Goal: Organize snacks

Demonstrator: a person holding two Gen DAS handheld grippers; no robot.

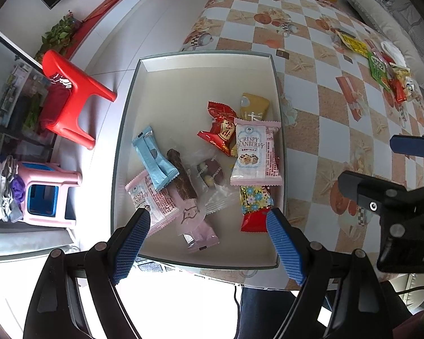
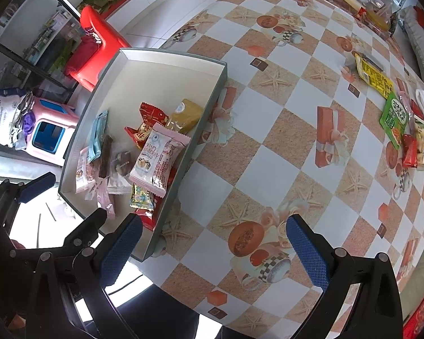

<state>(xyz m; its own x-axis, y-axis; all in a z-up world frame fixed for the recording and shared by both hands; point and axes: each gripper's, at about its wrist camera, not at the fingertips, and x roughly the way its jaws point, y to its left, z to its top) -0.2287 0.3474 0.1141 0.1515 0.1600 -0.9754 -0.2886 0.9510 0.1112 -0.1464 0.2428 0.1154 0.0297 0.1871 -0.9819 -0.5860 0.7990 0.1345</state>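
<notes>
Several wrapped snacks (image 1: 255,152) inside shallow white box (image 1: 206,58).

Left wrist view looked steeply down, close above the snack box (image 1: 203,65); right wrist view faced the table (image 2: 268,158) beside it; both shared the box.

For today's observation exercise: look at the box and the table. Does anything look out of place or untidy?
Yes. Several snacks lie loose at the table's far right, outside the box. Inside the box, the packets are heaped overlapping at its near end, not in rows. Both grippers, left and right, are open and hold nothing.
</notes>
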